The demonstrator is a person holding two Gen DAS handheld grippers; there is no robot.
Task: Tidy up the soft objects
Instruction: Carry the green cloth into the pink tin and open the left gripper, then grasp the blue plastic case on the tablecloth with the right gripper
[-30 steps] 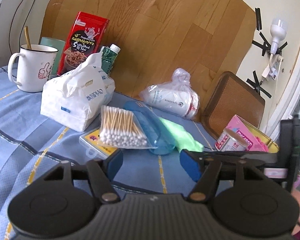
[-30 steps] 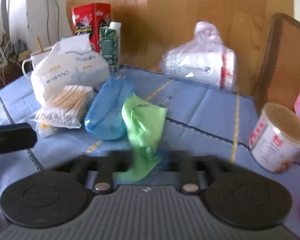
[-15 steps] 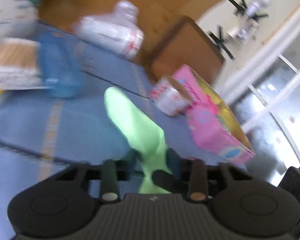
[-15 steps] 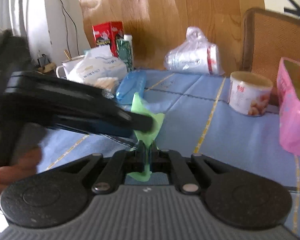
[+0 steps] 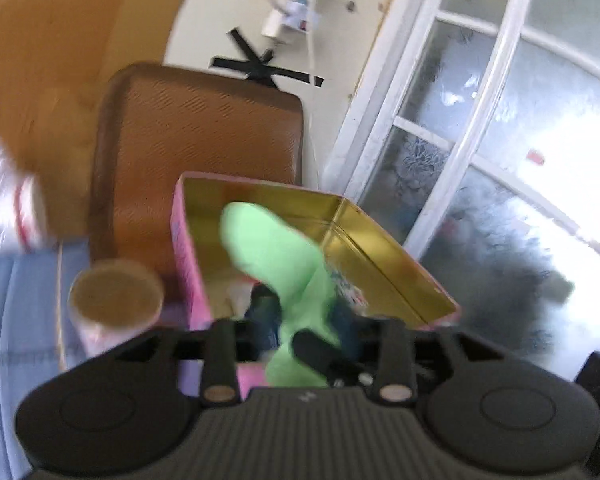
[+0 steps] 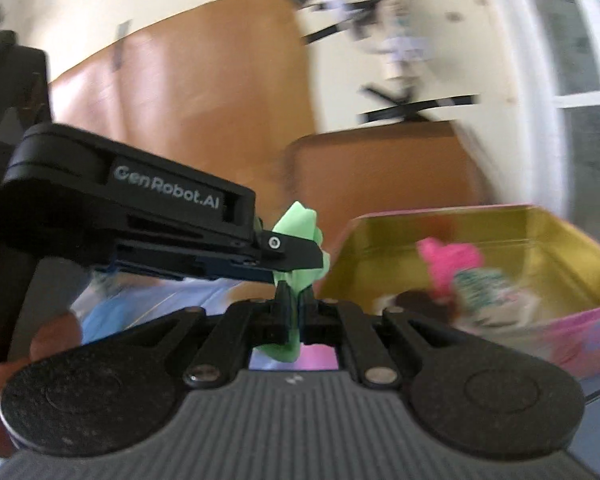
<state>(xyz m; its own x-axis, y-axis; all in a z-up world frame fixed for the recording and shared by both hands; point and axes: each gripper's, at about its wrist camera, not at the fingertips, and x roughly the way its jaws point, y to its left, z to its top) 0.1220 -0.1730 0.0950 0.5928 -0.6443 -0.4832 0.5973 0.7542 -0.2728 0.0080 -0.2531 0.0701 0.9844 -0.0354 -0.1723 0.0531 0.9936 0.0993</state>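
Both the left hand-held gripper [image 5: 306, 322] and the right hand-held gripper [image 6: 294, 304] pinched the limp, light green cloth [image 5: 278, 256], best held mid-fold, above the tin [image 5: 396, 276].

The left gripper [image 5: 306, 322] pinches a green cloth [image 5: 284, 256] above the open pink tin [image 5: 384, 256].

Matt green cloth [image 5: 278, 256]; glossy gold metal lines the pink tin [image 5: 384, 264].

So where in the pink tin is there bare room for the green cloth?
The pink tin has bare gold floor along its far wall and right side. Its near end is crowded with a pink cloth and patterned pieces. Both claws pinch the green cloth.
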